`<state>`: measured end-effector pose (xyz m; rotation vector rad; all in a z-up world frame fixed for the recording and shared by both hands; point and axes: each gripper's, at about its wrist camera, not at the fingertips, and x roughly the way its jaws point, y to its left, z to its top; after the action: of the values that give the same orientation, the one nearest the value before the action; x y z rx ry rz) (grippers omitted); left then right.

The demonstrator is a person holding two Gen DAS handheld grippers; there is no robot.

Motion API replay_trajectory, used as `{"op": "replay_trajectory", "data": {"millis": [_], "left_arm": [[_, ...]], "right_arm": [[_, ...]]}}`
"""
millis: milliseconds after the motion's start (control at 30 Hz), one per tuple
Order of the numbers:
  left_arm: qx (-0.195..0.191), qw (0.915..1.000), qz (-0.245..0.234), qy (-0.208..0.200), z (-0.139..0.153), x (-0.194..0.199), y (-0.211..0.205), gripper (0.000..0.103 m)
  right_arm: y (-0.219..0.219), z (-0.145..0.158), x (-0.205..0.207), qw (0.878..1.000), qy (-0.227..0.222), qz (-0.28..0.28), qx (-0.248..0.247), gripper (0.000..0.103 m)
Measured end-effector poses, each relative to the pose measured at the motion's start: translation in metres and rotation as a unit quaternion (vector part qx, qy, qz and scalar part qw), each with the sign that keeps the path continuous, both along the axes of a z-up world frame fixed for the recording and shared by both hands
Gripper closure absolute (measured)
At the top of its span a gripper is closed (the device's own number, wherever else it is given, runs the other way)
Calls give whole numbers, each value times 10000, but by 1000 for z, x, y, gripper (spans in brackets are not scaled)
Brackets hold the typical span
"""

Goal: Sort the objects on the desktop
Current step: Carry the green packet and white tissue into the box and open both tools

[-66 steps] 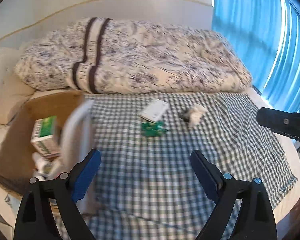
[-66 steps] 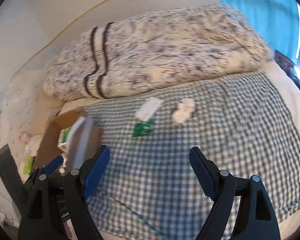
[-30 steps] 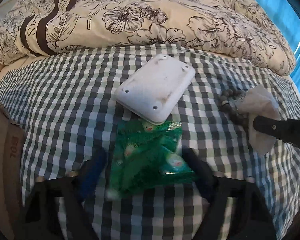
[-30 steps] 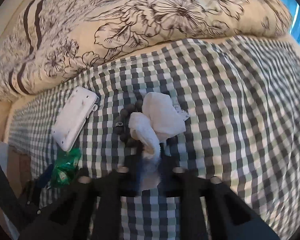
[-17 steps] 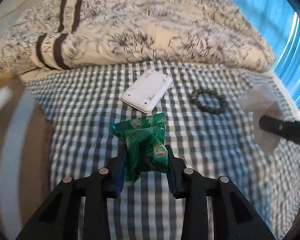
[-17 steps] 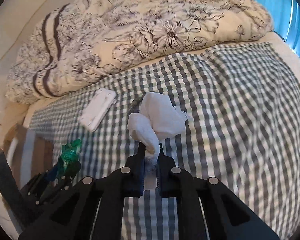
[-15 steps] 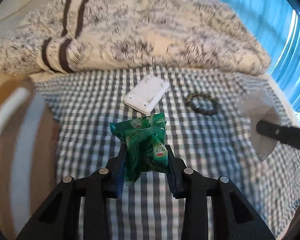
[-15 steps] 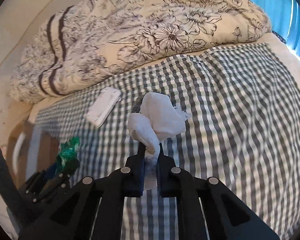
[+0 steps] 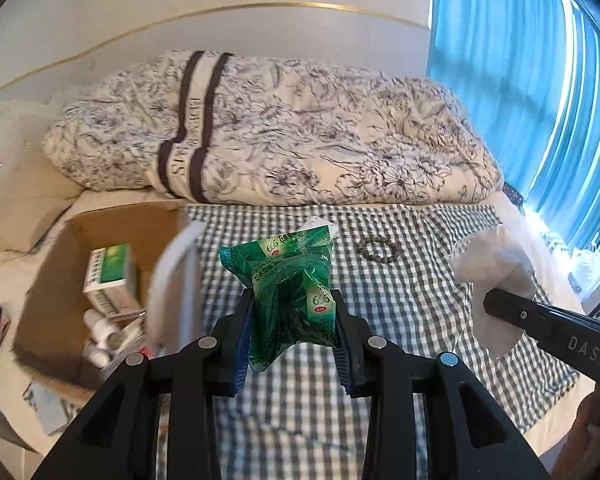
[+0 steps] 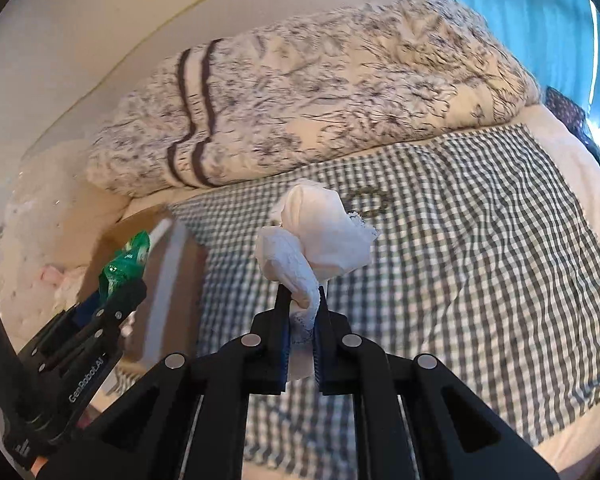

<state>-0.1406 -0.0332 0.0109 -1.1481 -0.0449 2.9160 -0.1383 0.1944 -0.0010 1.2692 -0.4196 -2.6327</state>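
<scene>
My left gripper (image 9: 294,312) is shut on a crumpled green sachet pack (image 9: 290,276), held up above the checked cloth (image 9: 420,304). My right gripper (image 10: 303,312) is shut on a wad of white tissue (image 10: 324,236), also lifted off the cloth. A dark bead bracelet (image 9: 378,249) lies on the cloth beyond both. Only a corner of a white flat device (image 9: 319,224) shows behind the green pack. In the right wrist view the left gripper (image 10: 118,292) is at the left with the green pack (image 10: 126,260) in it.
An open cardboard box (image 9: 52,272) sits at the left edge of the cloth, holding a green-and-white carton (image 9: 110,280) and small white bottles (image 9: 100,332); a blurred white strip (image 9: 172,272) stands at its near side. A rolled floral quilt (image 9: 300,140) lies behind, blue curtains (image 9: 520,80) at right.
Both grippers shut on their objects on the cloth, then lifted and drew back. The tissue came off the bracelet, and the cardboard box has come back into view at left.
</scene>
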Motion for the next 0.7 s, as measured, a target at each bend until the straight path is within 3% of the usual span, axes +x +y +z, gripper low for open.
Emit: {"op": "replay_trajectory", "data": {"millis": [333,700], "left_arm": [[27,9974,713,140,14,40,-99,68],[90,9916,1265,-252,-29,14,-200,68]], "right_arm": [[-106,24,14,9955,193,921,-75,94],[-232,-3,-52,9814,-307,1857,-381,94]]}}
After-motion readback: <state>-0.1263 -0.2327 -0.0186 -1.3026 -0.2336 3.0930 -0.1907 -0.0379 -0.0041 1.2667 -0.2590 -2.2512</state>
